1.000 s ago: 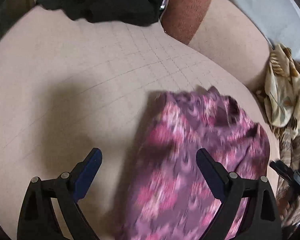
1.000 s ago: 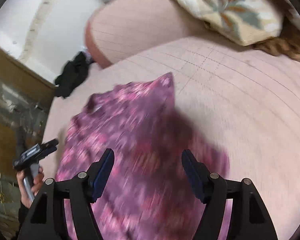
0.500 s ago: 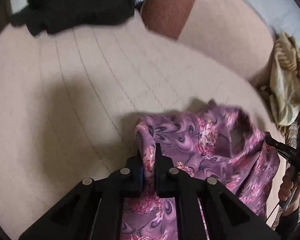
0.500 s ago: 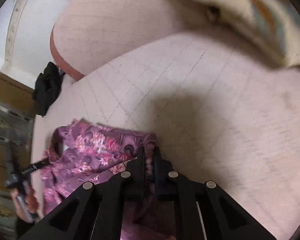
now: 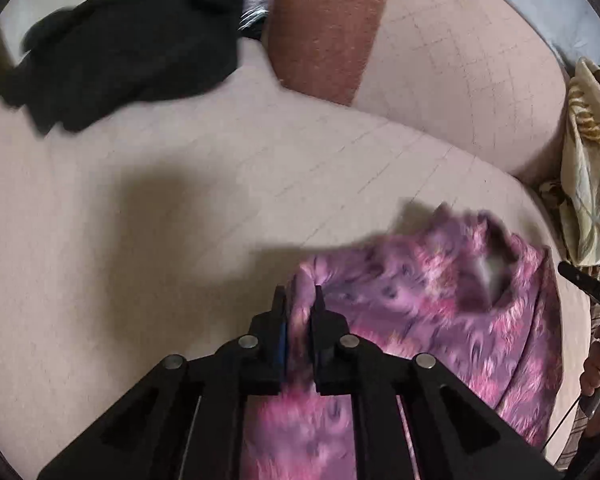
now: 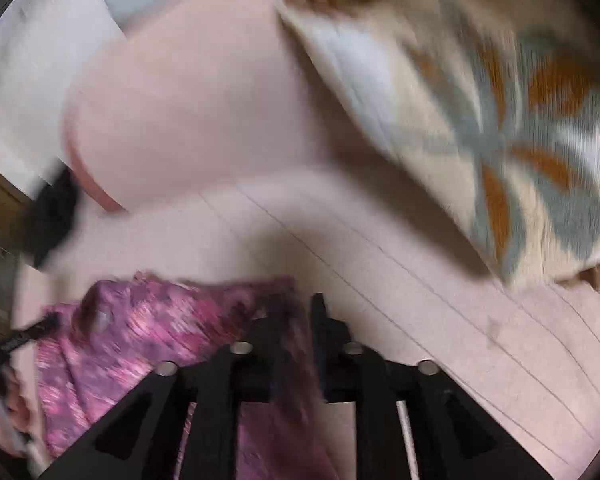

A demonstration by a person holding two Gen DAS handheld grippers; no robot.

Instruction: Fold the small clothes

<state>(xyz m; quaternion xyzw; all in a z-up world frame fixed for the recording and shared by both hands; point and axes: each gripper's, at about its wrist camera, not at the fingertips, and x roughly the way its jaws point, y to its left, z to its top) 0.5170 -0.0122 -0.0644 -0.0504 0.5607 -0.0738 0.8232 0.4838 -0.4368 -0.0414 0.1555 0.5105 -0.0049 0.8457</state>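
A purple and pink floral garment [image 5: 440,312] lies on the pink quilted couch seat [image 5: 140,240]. My left gripper [image 5: 300,300] is shut on the garment's left corner, fabric pinched between the jaws. In the right wrist view the same garment [image 6: 140,328] spreads to the left, and my right gripper [image 6: 300,312] is shut on its right corner. Both grippers hold the cloth's near edge raised off the seat. The right gripper's handle and the person's hand [image 5: 596,364] show at the right edge of the left wrist view. Both views are blurred.
A black garment [image 5: 132,40] lies at the back left of the seat, next to a rust-coloured cushion edge [image 5: 328,28]. A cream floral cloth [image 5: 588,168] hangs at the right. A patterned cushion [image 6: 500,120] leans on the backrest [image 6: 200,120].
A second ago both grippers were open over the garment. They shut on its two corners half a second ago and have since carried the cloth toward the backrest.
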